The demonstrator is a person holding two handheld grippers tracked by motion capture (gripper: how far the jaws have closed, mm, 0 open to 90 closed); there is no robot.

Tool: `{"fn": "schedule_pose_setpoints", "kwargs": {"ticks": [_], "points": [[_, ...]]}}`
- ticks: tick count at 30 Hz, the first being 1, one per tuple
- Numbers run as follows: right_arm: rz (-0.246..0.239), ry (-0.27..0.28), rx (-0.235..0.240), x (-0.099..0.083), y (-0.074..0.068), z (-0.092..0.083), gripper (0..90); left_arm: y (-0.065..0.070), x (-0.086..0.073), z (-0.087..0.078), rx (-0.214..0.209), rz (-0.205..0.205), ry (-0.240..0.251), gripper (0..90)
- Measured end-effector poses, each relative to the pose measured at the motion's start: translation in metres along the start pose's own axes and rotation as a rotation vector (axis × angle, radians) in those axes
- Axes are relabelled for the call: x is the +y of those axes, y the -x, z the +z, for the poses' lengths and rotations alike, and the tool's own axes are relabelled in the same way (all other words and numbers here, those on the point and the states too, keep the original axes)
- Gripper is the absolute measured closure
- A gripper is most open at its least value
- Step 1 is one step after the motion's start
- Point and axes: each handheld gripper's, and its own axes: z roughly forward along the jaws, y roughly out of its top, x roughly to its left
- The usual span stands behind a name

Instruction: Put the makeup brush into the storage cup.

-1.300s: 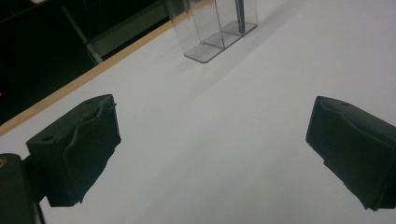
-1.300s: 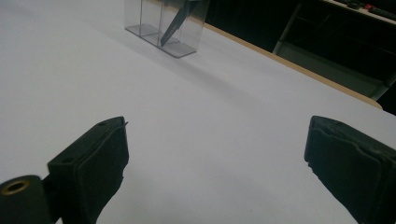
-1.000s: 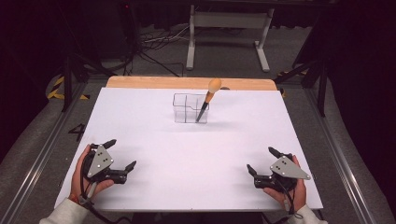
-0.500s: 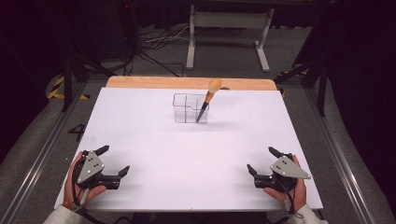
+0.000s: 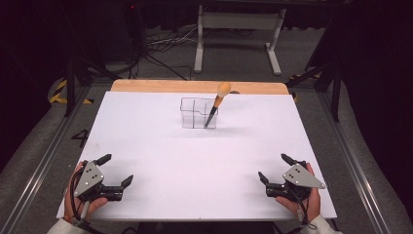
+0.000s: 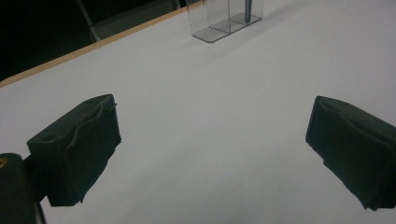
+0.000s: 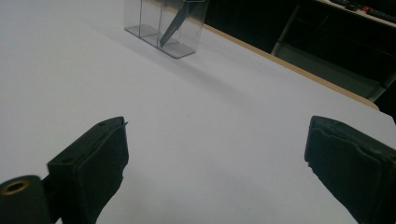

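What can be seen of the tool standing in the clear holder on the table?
The tool has a rounded, light wooden-looking handle on top and a dark, narrow lower part that tapers downward. It stands tilted, handle leaning toward the far right, with its lower end inside the right-hand compartment of the clear holder. The holder sits toward the far middle of the white table. Nothing else touches it; both grippers rest at the near edge, well apart from it.
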Motion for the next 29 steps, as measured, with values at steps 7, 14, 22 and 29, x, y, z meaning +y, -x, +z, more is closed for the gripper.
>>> {"fn": "schedule_pose_setpoints", "kwargs": {"ticks": [7,14,22,29], "points": [[0.006,0.0,0.012,0.0004,0.0018,0.0029,7.1,0.0001,-0.0003,-0.0005,0.012,-0.008,-0.013,3.6],[0.007,0.001,0.022,0.0009,0.0028,0.006,7.1,0.0006,-0.0006,-0.0033,0.04,-0.018,-0.012,4.4],[-0.01,0.005,0.023,0.0013,0.0021,0.008,7.1,0.0013,-0.0001,-0.0017,0.03,-0.018,-0.018,4.5],[0.002,0.018,0.016,0.0021,0.0044,0.0053,7.1,0.0007,-0.0003,0.0005,0.028,-0.019,-0.025,4.5]]}}
